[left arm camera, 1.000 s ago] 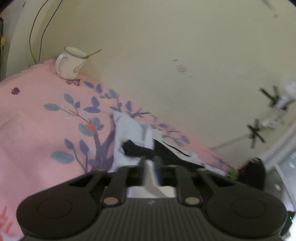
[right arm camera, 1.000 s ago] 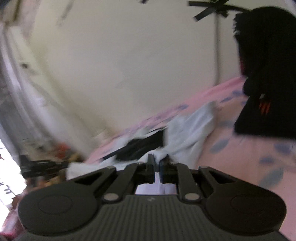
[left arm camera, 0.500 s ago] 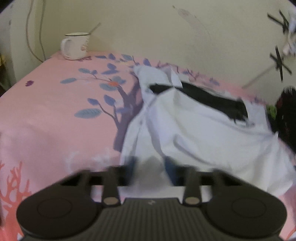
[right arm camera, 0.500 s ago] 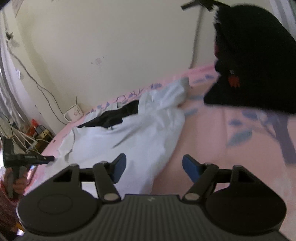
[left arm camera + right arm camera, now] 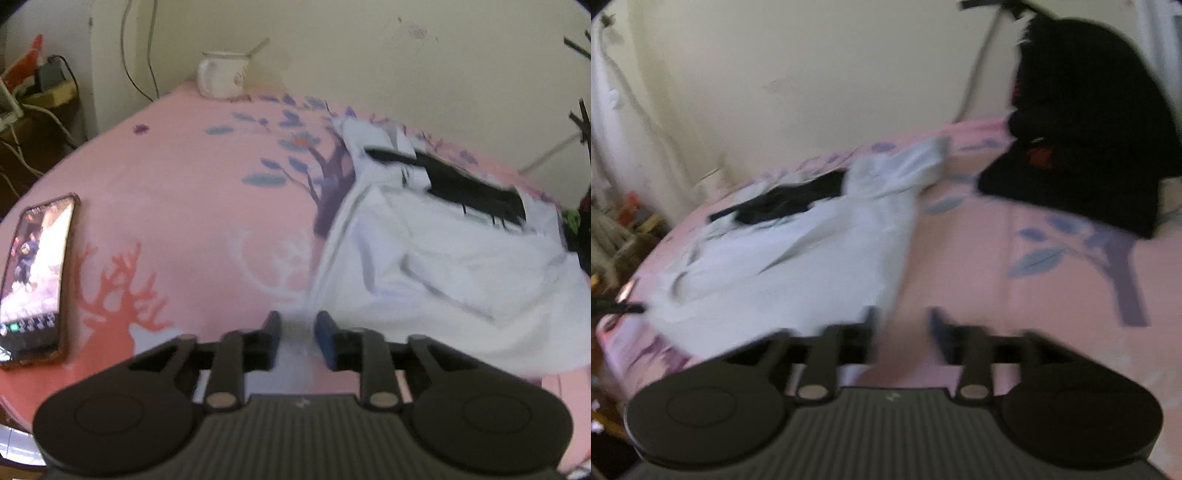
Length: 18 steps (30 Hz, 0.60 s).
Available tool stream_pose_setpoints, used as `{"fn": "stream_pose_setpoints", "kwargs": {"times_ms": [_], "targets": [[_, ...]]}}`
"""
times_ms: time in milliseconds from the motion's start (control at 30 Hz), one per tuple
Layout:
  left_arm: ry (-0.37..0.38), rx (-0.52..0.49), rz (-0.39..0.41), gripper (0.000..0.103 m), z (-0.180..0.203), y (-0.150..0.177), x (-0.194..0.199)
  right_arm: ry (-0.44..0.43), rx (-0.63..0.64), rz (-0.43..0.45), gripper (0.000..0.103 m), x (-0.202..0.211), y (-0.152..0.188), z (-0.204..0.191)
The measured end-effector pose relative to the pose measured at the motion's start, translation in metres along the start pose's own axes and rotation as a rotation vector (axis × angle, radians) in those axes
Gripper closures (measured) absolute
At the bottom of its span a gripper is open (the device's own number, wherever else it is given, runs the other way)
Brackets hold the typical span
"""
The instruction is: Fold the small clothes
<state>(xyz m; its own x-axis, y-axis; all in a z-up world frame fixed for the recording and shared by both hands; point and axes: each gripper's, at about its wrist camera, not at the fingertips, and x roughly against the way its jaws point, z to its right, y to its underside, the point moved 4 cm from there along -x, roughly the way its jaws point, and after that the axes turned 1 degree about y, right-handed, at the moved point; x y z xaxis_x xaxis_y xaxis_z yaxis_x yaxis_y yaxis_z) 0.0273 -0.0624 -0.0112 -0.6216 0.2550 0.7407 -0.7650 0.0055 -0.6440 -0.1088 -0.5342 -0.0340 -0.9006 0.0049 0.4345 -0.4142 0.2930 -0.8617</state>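
A small white garment [image 5: 443, 266] with a black band [image 5: 469, 188] lies crumpled and spread on the pink printed cloth [image 5: 184, 192]. It also shows in the right wrist view [image 5: 798, 266], with its black band [image 5: 790, 201] at the far side. My left gripper [image 5: 297, 325] is open and empty, just off the garment's near left corner. My right gripper [image 5: 901, 325] is open and empty, at the garment's near right edge. The right wrist view is blurred.
A phone [image 5: 35, 277] with a lit screen lies at the left edge. A white mug [image 5: 221, 74] with a spoon stands at the far corner by the wall. A black bag [image 5: 1086, 140] sits at the right. Cables and clutter lie beyond the left edge.
Both grippers were shut on the garment and held it up a second ago. They have let go, opened and drawn back, and the garment now lies on the cloth.
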Motion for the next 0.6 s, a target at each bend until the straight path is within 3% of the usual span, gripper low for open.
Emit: {"fn": "stream_pose_setpoints", "kwargs": {"times_ms": [100, 200, 267, 433, 500, 600], "targets": [[0.056, -0.044, 0.071, 0.080, 0.015, -0.025, 0.011, -0.056, -0.007, 0.083, 0.049, 0.013, -0.019, -0.006], [0.093, -0.156, 0.084, 0.077, 0.048, -0.049, 0.003, -0.080, 0.034, 0.094, 0.048, 0.009, -0.025, -0.022], [0.074, -0.211, 0.029, 0.074, 0.068, -0.059, -0.020, -0.111, 0.040, 0.073, 0.048, 0.000, -0.022, -0.032], [0.047, -0.241, -0.108, 0.075, 0.087, -0.056, -0.073, -0.142, 0.057, 0.026, 0.048, -0.017, -0.006, -0.048], [0.000, -0.307, -0.080, 0.094, 0.093, -0.051, -0.080, -0.141, 0.047, 0.011, 0.047, -0.022, -0.003, -0.048], [-0.004, -0.300, -0.072, 0.099, 0.092, -0.052, -0.078, -0.131, 0.022, 0.004, 0.047, -0.025, -0.003, -0.041]]}}
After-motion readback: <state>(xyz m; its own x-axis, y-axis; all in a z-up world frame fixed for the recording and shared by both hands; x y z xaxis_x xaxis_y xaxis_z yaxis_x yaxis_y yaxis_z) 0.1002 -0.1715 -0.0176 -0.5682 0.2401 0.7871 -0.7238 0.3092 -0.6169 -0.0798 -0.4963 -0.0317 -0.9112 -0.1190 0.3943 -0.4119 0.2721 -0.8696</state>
